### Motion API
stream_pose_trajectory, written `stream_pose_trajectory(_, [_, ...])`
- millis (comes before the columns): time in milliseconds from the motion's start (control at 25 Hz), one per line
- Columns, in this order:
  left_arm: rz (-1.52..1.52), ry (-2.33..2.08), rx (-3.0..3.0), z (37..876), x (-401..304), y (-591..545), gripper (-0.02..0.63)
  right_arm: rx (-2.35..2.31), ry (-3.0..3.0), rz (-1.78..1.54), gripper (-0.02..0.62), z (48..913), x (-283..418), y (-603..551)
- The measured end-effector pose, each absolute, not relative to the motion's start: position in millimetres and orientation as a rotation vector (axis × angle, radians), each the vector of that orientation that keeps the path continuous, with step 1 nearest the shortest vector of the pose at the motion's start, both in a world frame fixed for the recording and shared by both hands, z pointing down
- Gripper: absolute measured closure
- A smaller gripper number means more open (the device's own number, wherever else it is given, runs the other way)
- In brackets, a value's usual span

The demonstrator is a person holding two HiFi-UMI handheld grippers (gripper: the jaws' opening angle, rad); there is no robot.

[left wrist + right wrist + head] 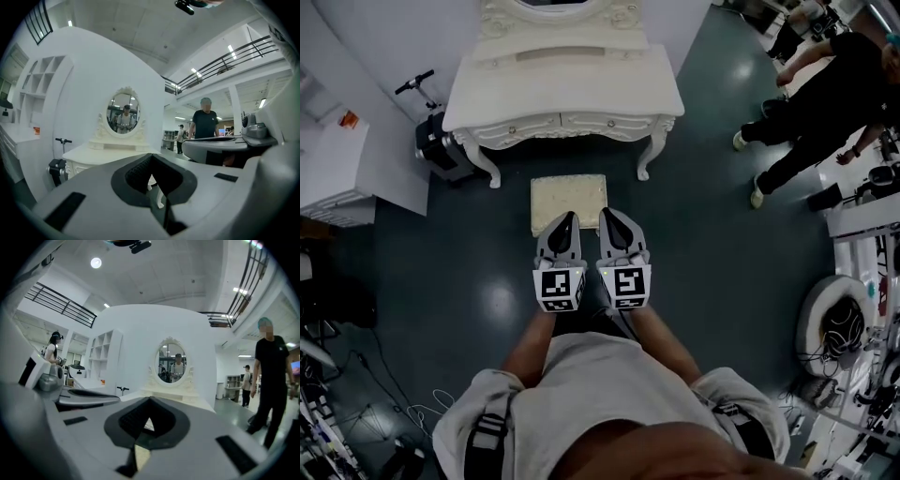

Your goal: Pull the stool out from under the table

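A cream cushioned stool [569,199] stands on the dark floor just in front of the white dressing table [562,94]. In the head view my two grippers hang side by side over the stool's near edge. The left gripper [565,221] is shut with nothing in it, and so is the right gripper [610,217]. In the left gripper view the shut left gripper [152,161] points at the table and its oval mirror [123,111]. A cream strip of the stool [142,453] shows below the shut right gripper [150,401] in the right gripper view.
A person in black [825,103] stands at the right near a white bench [858,220] with equipment. A folded scooter [431,141] and a white cabinet [337,159] are left of the table. Cables [356,394] lie at the lower left.
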State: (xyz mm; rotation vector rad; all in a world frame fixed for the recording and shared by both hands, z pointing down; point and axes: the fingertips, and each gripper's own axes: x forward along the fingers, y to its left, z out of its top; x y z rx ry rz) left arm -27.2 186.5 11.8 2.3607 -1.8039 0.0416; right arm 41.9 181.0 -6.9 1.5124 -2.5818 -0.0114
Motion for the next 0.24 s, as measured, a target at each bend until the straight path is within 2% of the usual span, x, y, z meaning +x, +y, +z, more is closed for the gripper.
stream_pose_trajectory(240, [0.071,-1.81,2.349,13.6,-22.3,187.2,0.6,1.524,-2.585,-0.014,0.581,-11.8,47.8,181.5])
